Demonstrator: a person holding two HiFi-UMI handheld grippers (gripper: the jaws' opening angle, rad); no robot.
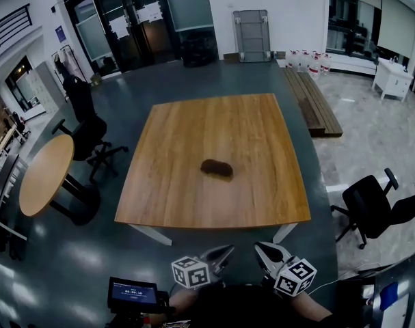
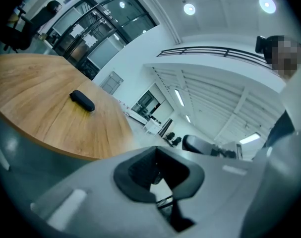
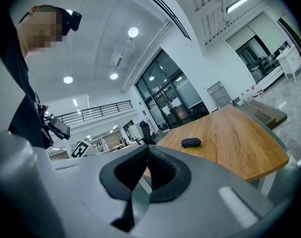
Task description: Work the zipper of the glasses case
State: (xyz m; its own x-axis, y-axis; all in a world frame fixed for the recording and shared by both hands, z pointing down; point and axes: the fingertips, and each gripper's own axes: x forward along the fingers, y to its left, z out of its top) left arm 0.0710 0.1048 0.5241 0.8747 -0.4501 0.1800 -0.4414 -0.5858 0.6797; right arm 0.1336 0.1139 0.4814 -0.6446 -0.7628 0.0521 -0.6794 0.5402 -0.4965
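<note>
Dark glasses case on wooden table

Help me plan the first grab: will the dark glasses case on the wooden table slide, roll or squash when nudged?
The glasses case looks small and lies loose, so it probably slides on the smooth table when pushed. Its low, elongated, rounded shape suggests rocking rather than rolling. Whether it squashes cannot be told from here.

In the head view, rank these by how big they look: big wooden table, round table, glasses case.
1. big wooden table, clearly the largest
2. round table
3. glasses case, by far the smallest
</note>
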